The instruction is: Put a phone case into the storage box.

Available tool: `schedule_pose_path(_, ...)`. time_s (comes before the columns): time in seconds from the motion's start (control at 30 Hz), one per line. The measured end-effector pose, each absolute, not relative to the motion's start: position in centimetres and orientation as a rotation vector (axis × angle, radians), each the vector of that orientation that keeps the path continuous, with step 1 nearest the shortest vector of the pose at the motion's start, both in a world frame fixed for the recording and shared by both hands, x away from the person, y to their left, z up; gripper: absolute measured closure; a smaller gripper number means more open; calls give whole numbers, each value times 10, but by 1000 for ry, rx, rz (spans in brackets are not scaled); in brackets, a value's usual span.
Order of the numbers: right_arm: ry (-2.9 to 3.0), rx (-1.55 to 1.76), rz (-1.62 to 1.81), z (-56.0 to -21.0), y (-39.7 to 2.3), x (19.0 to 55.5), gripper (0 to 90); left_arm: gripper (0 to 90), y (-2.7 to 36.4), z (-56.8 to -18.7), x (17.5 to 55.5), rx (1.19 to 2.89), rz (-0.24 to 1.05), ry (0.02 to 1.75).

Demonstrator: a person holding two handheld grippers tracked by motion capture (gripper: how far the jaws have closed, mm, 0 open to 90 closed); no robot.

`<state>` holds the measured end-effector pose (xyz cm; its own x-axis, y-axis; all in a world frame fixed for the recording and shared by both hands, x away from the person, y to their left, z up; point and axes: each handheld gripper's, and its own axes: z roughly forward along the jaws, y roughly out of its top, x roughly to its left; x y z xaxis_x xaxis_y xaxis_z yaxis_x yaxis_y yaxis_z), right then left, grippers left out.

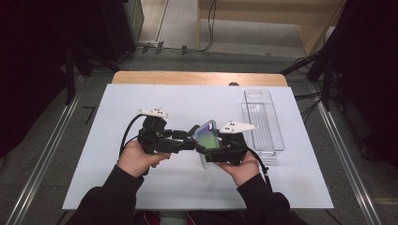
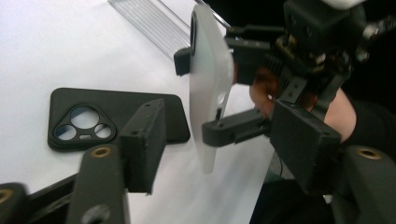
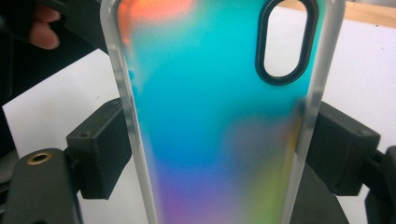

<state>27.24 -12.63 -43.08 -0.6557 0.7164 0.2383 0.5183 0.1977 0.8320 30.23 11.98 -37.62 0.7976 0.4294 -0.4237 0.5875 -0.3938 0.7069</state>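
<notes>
Above the middle of the desk (image 1: 141, 187), a little toward its near edge, the right gripper (image 1: 213, 149) holds an iridescent phone case (image 1: 208, 136) up off the white surface, its jaws pressed against the case's two long frosted edges. In the right gripper view the case (image 3: 210, 130) stands upright between the black pads (image 3: 100, 154), its back shimmering orange at the top, then turquoise, blue and violet lower down, with the dark-rimmed oval camera opening at the upper right. The left gripper (image 1: 190, 140) reaches in from the left with its jaws parted to a middling width, pressing on nothing; its tips lie just beside the held case. In the left gripper view the case (image 2: 208, 93) appears edge-on as a pale curved sliver clamped by the other gripper (image 2: 224, 98), while the left gripper's own jaws stand apart in the foreground. Below them a second, black phone case (image 2: 116, 116) lies flat on the desk, its triangular camera cut-out with three round holes facing up. A clear ribbed plastic tray (image 1: 263, 122) lies along the right edge of the desk, reaching toward the far right corner, well apart from both grippers. Dark sleeves cover the person's forearms at the near edge.
</notes>
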Motion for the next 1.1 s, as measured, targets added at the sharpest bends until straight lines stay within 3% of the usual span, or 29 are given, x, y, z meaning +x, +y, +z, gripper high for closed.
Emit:
schedule_pose_path(0.23,2303,1129,1477,-426,-134,275,145,328,125,-393,297,2127,-127,629)
schedule_pose_path(0.5,2330,1099,1508,-421,-144,276,145,301,132,-413,293,2144,-78,605)
schedule_pose_path(1.1,2344,1104,1532,-413,-159,283,145,304,162,-453,279,2156,-83,715)
